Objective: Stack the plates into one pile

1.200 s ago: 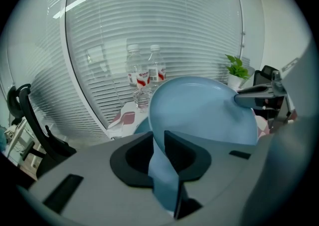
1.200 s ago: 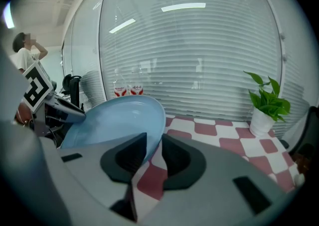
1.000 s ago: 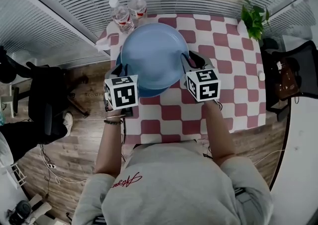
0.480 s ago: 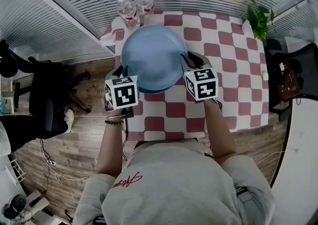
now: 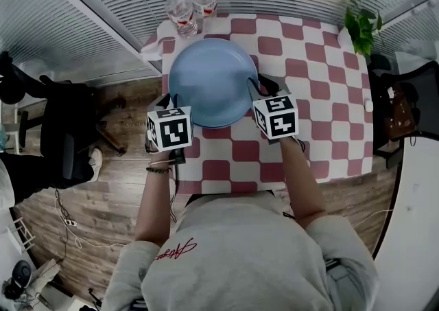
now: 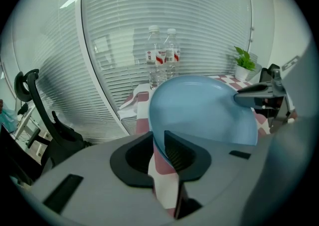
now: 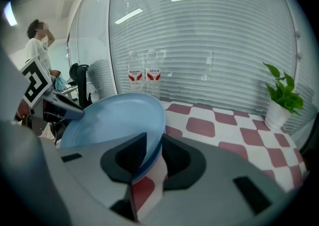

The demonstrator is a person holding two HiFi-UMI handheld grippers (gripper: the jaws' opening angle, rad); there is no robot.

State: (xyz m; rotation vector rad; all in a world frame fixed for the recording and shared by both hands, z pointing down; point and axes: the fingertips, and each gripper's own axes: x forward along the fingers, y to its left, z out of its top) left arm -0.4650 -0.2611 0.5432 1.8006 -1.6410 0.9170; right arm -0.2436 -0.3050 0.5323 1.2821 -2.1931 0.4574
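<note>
the blue plate [image 5: 209, 82] hangs over the far left part of the checked tabletop [image 5: 309, 104]. its left rim is close to the table's left edge and its far rim is just short of the two water bottles [image 5: 192, 2] at the far left corner. the potted plant [image 5: 361, 27] at the far right corner is well apart from it.

we hold the plate from both sides at once. the left gripper [image 5: 166, 102] has its jaws closed to a narrow slot on the near left rim. the right gripper [image 5: 260, 90] is clamped the same way on the near right rim. each gripper view shows the blue edge running between the pads, with checked cloth below it.

so the plate lies straight ahead of both grippers and between them. being round, it has no long axis; what matters is the line from grip to grip, which runs about parallel to the table's near edge. neither hand is nearer.

in the right gripper view a darker blue band shows under the rim. we cannot tell whether that is a second plate or this plate's own underside.

our left forearm [image 5: 156, 200] and right forearm [image 5: 302, 179] reach out over the near edge, with both grippers tipped forward and down. we judge the coming move to be a level lowering, then an even release from both sides.
</note>
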